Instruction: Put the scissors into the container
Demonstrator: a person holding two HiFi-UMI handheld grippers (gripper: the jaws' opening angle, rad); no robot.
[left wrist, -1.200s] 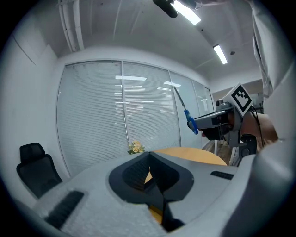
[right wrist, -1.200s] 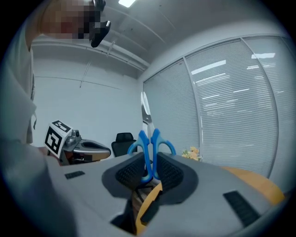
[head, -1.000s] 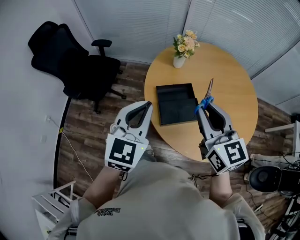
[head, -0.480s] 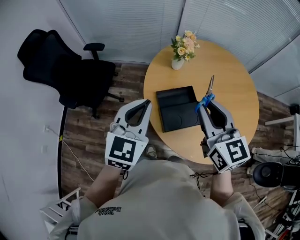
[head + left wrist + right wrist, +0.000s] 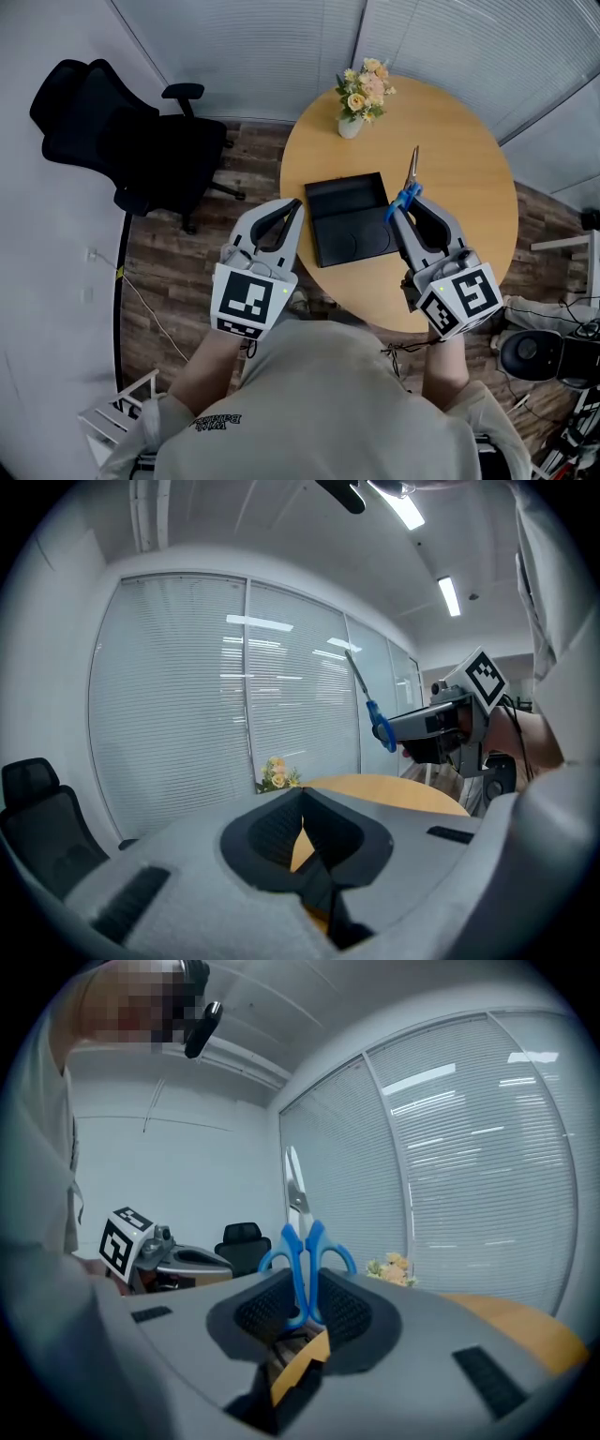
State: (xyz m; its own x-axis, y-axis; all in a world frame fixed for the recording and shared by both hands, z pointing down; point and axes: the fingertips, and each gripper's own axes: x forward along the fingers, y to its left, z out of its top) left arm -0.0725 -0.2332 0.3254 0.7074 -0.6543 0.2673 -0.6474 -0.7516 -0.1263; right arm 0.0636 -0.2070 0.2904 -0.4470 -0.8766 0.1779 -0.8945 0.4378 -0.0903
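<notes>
The scissors (image 5: 410, 178) are being gripped by their blue handles in the right gripper (image 5: 401, 210), jaws closed on them, blades forward, probably for lowering into the container (image 5: 349, 225); they are being held above the table (image 5: 459, 178), just beside the container's right edge; the left gripper (image 5: 294, 208) is being held closed, empty.

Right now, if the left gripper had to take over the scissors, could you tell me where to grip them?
Probably the closed blades of the scissors, approached from the left. The right gripper is shut on the blue handles, so only the blades stick out free beyond it. The left gripper is shut and would have to open first.
</notes>
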